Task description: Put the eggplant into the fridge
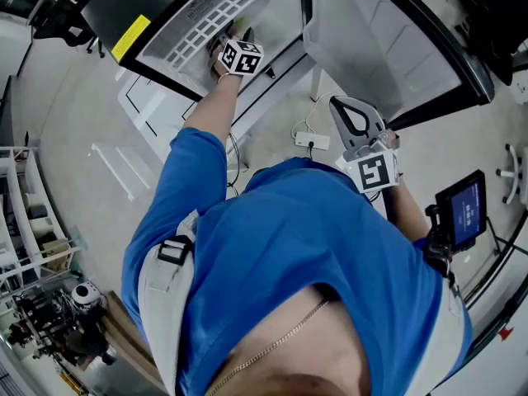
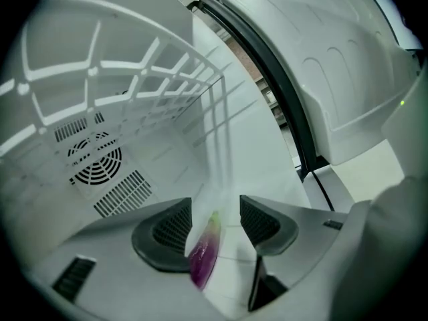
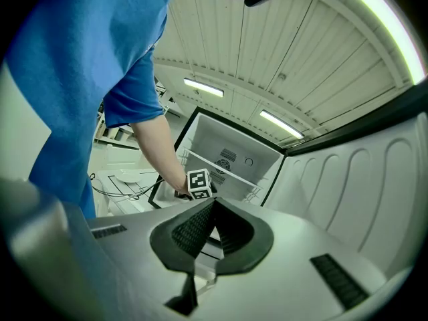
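Observation:
A small purple eggplant [image 2: 204,253] with a green tip lies on the white floor of the open fridge [image 1: 198,19]. In the left gripper view it sits in the gap between the jaws, close to the left pad, and the pads do not press on it. My left gripper [image 2: 215,223] is open and reaches into the fridge under a wire shelf [image 2: 134,79]; its marker cube [image 1: 240,57] shows in the head view. My right gripper [image 3: 212,209] is shut with nothing in it and hangs back outside the fridge by the person's right side [image 1: 353,122].
The fridge door [image 1: 388,48] stands wide open to the right. A fan vent [image 2: 95,164] is in the fridge's back wall. A power strip with cables [image 1: 312,141] lies on the floor in front. A small screen [image 1: 462,209] is at the right, shelving [image 1: 25,221] at the left.

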Demonstrator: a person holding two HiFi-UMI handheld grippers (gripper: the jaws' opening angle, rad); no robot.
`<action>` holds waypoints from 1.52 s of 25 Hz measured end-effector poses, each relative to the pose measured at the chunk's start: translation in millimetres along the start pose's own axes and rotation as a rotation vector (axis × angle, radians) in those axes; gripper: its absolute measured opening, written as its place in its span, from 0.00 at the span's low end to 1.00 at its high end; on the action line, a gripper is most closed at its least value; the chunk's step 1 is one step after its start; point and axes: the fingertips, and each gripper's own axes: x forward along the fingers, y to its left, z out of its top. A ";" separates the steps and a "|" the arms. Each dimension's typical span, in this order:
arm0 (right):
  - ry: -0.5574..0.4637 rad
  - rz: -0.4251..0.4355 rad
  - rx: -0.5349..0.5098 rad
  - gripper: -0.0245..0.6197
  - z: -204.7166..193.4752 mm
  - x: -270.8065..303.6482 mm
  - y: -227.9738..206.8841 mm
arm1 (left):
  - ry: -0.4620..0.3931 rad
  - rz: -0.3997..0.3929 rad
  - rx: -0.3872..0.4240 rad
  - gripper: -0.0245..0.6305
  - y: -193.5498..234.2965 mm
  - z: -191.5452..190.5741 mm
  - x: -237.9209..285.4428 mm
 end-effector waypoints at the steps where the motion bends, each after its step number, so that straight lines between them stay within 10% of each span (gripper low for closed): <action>1: -0.005 0.001 0.001 0.04 -0.4 -0.3 1.0 | -0.015 -0.002 -0.012 0.39 -2.1 1.8 -3.9; 18: -0.083 0.057 0.034 0.04 -2.0 -7.4 14.9 | -0.285 0.015 -0.413 0.06 -16.0 41.7 -130.8; 38: -0.110 0.051 0.217 0.04 12.6 -43.4 33.2 | -0.372 0.011 -0.684 0.05 -40.8 11.6 -318.4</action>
